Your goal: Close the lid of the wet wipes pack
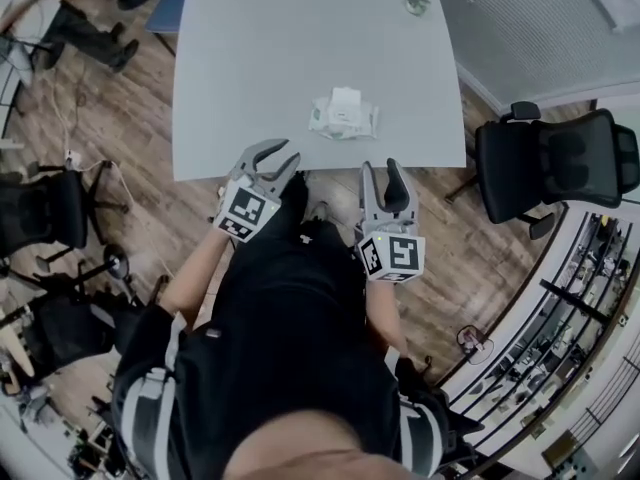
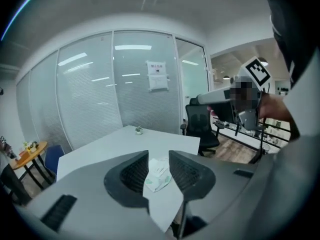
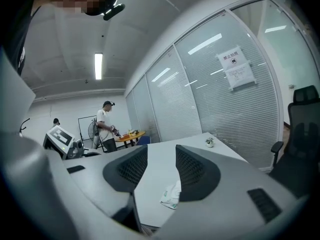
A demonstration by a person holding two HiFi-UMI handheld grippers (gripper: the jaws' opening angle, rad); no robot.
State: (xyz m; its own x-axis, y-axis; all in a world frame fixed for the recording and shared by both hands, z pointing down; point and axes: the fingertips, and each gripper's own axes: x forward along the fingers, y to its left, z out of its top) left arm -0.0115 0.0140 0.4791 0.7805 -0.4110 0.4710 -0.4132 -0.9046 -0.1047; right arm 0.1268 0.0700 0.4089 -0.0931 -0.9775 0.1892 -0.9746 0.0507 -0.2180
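Short of the wet wipes pack (image 1: pixel 343 114)
It is seen on the tabletop (image 1: pixel 300 48), at one o'clock from the left claw (image 1: pixel 274 158), eleven from the right claw (image 1: pixel 383 174); both are held wide open, empty.

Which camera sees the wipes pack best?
The head view: the whole wet wipes pack lies unblocked on the table. The left gripper view shows it framed between the jaws; in the right gripper view a jaw hides part of it.

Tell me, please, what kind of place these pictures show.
Most likely an office meeting room: a large pale grey table, a black swivel office chair beside it, and frosted glass partition walls bearing a white paper notice.
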